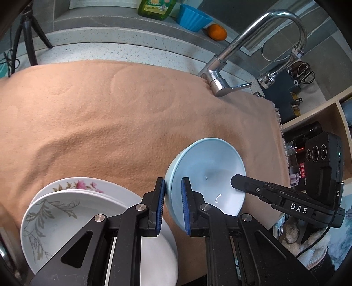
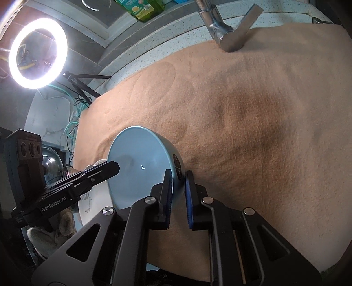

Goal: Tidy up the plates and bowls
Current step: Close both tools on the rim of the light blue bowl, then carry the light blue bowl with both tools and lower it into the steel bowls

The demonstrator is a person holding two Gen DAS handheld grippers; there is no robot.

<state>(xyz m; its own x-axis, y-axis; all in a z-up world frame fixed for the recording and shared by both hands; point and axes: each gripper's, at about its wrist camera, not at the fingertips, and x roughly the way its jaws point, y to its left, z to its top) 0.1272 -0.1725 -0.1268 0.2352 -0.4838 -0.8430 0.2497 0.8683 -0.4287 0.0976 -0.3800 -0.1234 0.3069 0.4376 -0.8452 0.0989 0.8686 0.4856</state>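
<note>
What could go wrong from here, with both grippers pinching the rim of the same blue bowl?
1. The left gripper and right gripper each clamp only the thin rim of the tilted blue bowl; if the hands pull apart or twist, it could slip out or chip.
2. The stacked plates lie close beside the bowl; a swing that way could knock them.

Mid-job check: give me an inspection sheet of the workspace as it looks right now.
Surface: tan cloth over the counter, wrinkled.
Job's things: light blue bowl tilted on edge; white floral plates stacked beside it.
Clutter: orange, blue cup, soap bottle on the back ledge.
Grippers: left gripper and right gripper both shut on the bowl's rim, opposite sides.
Cables: green cable off the cloth's edge.
Surroundings: faucet, ring light.
</note>
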